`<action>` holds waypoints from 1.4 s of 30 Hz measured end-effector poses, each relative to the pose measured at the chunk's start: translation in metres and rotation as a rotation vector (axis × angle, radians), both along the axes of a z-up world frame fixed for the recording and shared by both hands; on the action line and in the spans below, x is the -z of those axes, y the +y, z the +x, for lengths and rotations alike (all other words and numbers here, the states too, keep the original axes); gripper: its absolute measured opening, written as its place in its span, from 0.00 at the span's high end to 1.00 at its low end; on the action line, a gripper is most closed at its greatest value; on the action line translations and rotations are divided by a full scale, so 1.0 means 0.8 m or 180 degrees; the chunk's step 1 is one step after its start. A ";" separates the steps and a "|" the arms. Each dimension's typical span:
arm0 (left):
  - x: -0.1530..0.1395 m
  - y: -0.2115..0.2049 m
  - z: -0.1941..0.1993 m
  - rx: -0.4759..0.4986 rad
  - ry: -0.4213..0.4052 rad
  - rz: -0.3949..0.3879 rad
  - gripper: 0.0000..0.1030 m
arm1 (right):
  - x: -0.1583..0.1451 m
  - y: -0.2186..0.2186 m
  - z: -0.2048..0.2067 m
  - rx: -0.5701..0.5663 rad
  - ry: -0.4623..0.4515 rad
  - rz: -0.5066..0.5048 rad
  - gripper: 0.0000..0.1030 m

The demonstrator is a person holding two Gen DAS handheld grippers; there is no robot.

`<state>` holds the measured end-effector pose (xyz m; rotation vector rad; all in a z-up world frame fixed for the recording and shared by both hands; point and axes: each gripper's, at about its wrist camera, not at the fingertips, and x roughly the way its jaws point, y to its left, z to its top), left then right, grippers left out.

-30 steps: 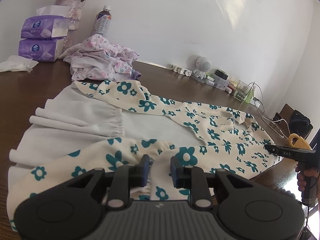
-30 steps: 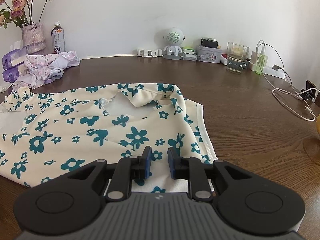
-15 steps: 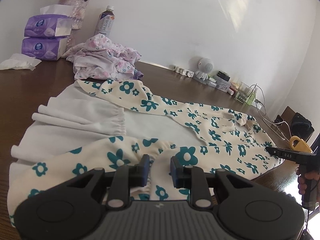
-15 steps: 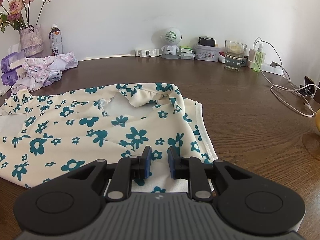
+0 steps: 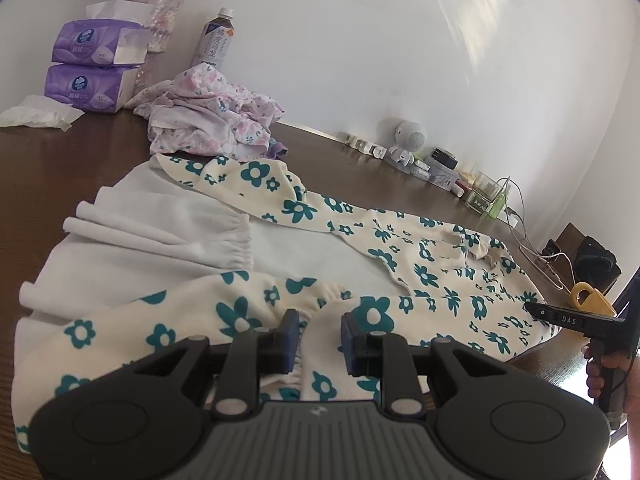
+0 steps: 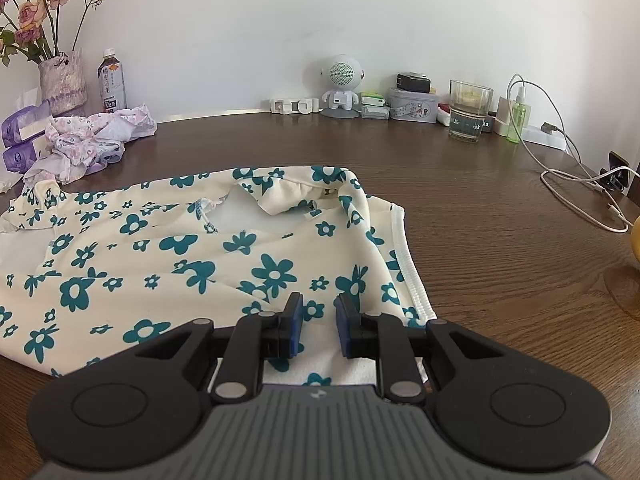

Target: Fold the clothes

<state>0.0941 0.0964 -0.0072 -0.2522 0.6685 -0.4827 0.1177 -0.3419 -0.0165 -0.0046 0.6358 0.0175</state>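
Both wrist views sit low over the floral garment (image 5: pixel 420 264), facing the wall from opposite ends.

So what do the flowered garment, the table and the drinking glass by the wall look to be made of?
Flowered garment: soft matte knit, probably fleece-backed; plain white fuzzy underside and ribbed hem show.
Table: dark brown wood or wood veneer, visible grain lines, low sheen.
Drinking glass: clear glass by its look, though clear plastic is possible; transparent, liquid visible inside.
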 end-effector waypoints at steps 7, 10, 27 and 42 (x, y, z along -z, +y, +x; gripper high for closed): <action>0.000 -0.001 0.000 -0.0003 -0.0004 0.0010 0.79 | 0.000 0.002 0.000 0.0003 -0.0001 -0.0029 0.82; 0.000 -0.001 0.000 -0.0004 -0.0006 0.0016 0.79 | 0.000 0.001 -0.001 0.0019 -0.0002 0.0006 0.82; -0.002 -0.011 -0.004 -0.0084 -0.0052 0.0148 0.79 | 0.000 -0.001 -0.004 0.0042 -0.0002 0.0064 0.82; -0.001 -0.008 -0.003 -0.0085 -0.0033 0.0097 0.79 | 0.000 -0.001 -0.004 0.0042 -0.0003 0.0071 0.82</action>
